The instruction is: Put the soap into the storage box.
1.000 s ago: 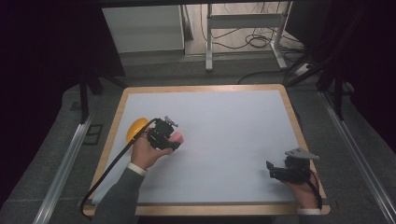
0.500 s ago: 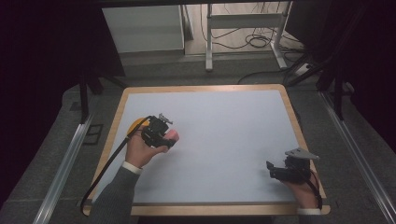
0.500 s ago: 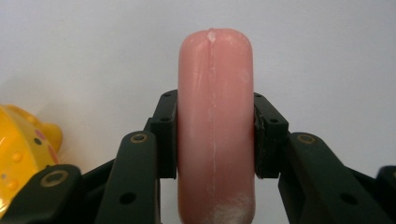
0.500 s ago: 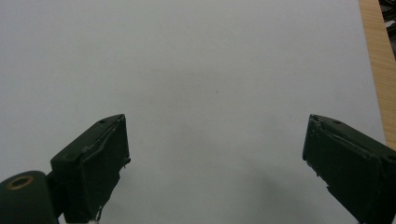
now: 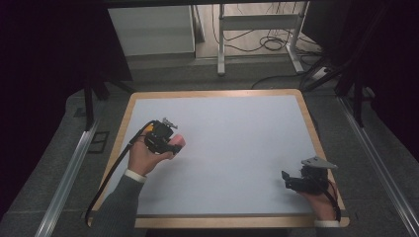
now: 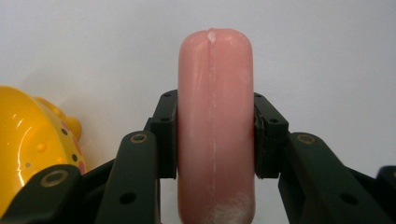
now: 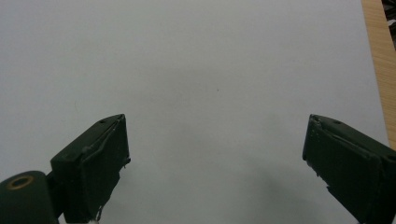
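My left gripper (image 6: 215,135) is shut on a pink, sausage-shaped piece (image 6: 215,93) that stands up between its jaws. In the high view that gripper (image 5: 172,142) is held over the left part of the white table top (image 5: 232,133), with the pink piece (image 5: 178,141) showing at its tip. A glossy yellow toy with coloured dots (image 6: 32,140) lies just to the left of the jaws in the left gripper view. My right gripper (image 5: 286,180) rests near the front right corner. Its jaws (image 7: 215,140) stand wide open over bare white surface.
The table has a wooden rim (image 5: 316,133), which also shows as a strip (image 7: 379,56) in the right gripper view. Metal rails (image 5: 64,182) run along both sides. A metal frame and cables (image 5: 262,39) stand on the floor behind.
The left hand has carried the pink piece a little left and away from the person. It now covers the yellow toy in the high view. The right gripper has not moved.
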A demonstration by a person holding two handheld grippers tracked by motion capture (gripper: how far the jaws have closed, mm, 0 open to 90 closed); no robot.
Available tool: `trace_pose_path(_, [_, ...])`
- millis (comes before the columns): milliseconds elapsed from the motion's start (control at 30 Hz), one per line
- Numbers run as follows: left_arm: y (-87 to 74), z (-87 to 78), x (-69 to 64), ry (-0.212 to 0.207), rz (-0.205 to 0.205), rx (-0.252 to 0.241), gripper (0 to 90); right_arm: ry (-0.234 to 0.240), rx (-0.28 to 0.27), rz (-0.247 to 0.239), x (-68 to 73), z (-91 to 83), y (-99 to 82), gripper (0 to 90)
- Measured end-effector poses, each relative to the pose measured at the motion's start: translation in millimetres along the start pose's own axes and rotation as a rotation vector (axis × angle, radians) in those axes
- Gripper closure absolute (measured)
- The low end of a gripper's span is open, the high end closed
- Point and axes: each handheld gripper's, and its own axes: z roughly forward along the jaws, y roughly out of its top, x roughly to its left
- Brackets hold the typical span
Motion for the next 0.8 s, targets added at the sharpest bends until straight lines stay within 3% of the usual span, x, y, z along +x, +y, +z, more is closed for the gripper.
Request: trace_pose_path(800, [-11.7, -17.9, 32.6, 0.052, -0.076, -0.023, 60.1, -0.003, -0.005, 0.005, -1.1, -1.2, 0.2, 6.8])
